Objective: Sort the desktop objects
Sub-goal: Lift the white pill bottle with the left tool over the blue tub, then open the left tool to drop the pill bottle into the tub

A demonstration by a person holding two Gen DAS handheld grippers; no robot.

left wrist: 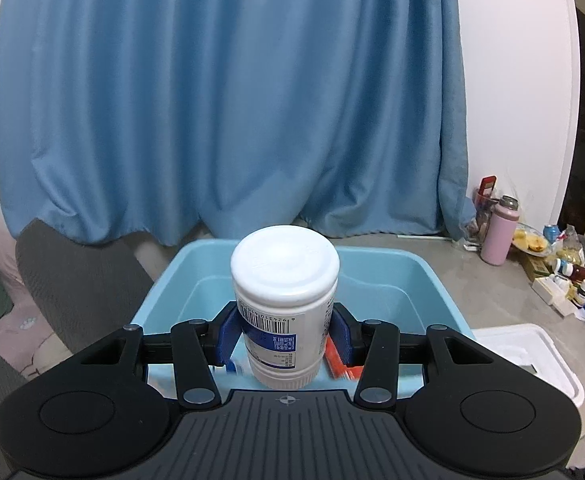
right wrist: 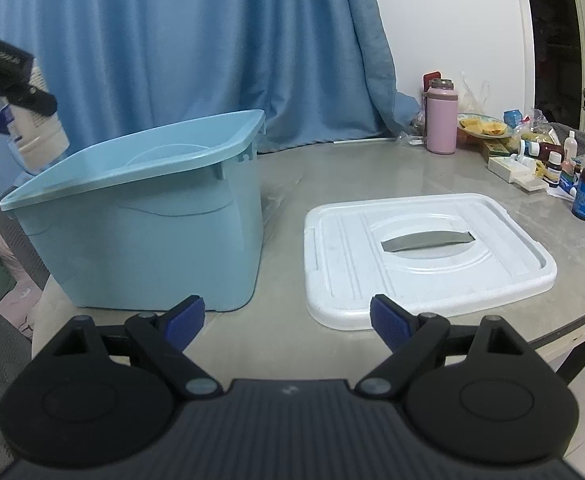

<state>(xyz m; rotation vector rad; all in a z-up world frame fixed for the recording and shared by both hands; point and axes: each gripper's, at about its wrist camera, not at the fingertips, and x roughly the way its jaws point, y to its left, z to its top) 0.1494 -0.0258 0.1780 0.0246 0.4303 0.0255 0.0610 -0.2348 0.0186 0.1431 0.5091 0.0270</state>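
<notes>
My left gripper (left wrist: 286,330) is shut on a white plastic bottle (left wrist: 286,300) with a blue label and barcode, holding it upside down above the light blue storage bin (left wrist: 420,272). An orange item (left wrist: 338,362) lies inside the bin below the bottle. In the right wrist view the left gripper with the bottle (right wrist: 38,140) hangs above the bin's far left corner (right wrist: 140,208). My right gripper (right wrist: 286,320) stands open over the table's near edge, nothing between its blue pads, between the bin and a white lid (right wrist: 424,252).
The white bin lid lies flat on the grey table (right wrist: 356,168), right of the bin. At the far right stand a pink flask (right wrist: 441,120), a plate of food (right wrist: 482,126) and several small bottles and boxes (right wrist: 560,164). A blue curtain (left wrist: 228,100) hangs behind.
</notes>
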